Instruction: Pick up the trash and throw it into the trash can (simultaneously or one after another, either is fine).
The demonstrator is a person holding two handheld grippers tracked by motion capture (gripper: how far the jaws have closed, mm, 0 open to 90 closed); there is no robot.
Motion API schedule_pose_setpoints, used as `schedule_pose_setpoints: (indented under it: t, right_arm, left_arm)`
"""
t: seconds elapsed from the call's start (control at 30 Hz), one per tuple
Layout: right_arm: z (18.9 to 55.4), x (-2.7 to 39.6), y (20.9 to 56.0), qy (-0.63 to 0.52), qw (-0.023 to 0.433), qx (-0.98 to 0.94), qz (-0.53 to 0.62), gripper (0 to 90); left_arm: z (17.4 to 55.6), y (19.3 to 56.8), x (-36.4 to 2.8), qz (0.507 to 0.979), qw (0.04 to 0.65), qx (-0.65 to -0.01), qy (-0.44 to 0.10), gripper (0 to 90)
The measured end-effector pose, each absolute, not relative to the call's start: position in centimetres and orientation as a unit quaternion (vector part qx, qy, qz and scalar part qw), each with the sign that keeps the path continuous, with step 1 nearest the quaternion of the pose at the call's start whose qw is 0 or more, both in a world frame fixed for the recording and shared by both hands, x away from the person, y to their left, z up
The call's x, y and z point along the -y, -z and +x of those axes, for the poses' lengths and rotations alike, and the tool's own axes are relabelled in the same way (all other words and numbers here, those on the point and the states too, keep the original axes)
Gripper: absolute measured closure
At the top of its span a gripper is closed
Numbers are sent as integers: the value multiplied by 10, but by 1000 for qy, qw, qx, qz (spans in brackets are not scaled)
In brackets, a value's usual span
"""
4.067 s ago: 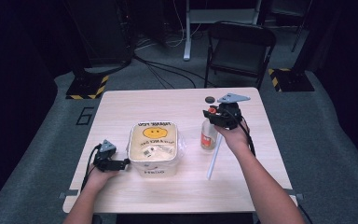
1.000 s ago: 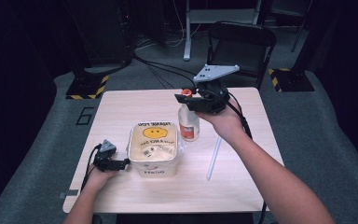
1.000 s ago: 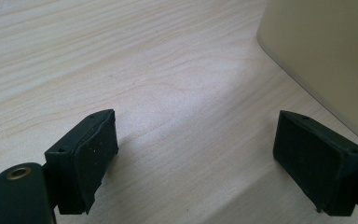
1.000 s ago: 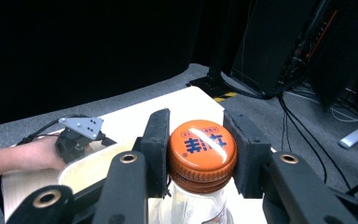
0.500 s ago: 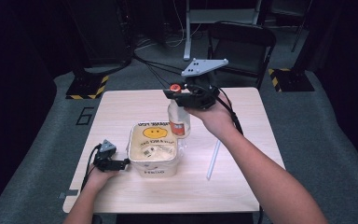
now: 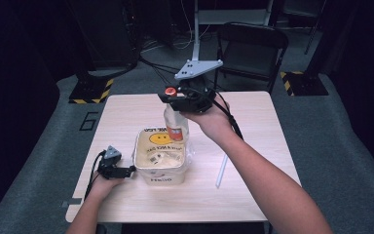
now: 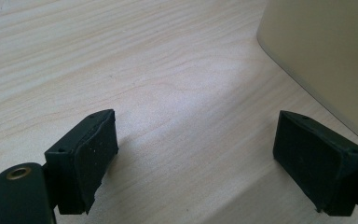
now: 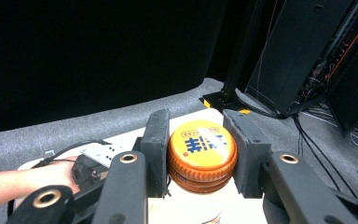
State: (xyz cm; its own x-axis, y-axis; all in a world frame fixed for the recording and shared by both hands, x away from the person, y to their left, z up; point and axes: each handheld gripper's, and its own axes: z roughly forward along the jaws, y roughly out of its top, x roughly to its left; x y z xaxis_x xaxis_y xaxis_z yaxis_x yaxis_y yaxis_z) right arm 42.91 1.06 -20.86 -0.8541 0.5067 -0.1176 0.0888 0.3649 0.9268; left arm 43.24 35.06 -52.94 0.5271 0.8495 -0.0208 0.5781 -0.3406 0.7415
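1. Dark room, pale counter [image 6: 253, 195]: our right tool [image 6: 177, 97] holds the bottle [image 6: 175, 124] above the tub [image 6: 160, 158]; lowering remains.
2. Our left tool [image 7: 193, 149] rests apart beside the tub [image 7: 326, 56].
3. Right tool [image 8: 198, 154] clamps the bottle's orange cap [image 8: 201, 154].

The right gripper [image 6: 175, 100] is held up above the table on an outstretched right forearm [image 6: 268, 190], its body lying about level with the grey plate [image 6: 198, 68] on top and the cable trailing back over the right hand [image 6: 209, 117]. Its two black jaws are closed on the bottle [image 6: 175, 124] just under the orange cap [image 8: 202, 151], one pad pressed to each side. The left gripper [image 6: 126, 170] sits low near the table edge in the left hand [image 6: 102, 185], jaws spread wide with nothing between the pads [image 7: 95, 154], pointing to the person's right
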Motion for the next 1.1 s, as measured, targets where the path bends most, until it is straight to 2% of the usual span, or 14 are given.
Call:
schedule_pose_setpoints:
  t: [0.47,1.1]
  right_arm:
    - [438,-32,223,-527,196,-807,182,619]
    - [443,-46,267,-509,187,-817,195,619]
  left_arm:
    - [432,529,-351,798,357,-448,-188,136]
    - [433,529,-351,797,359,-447,-189,136]
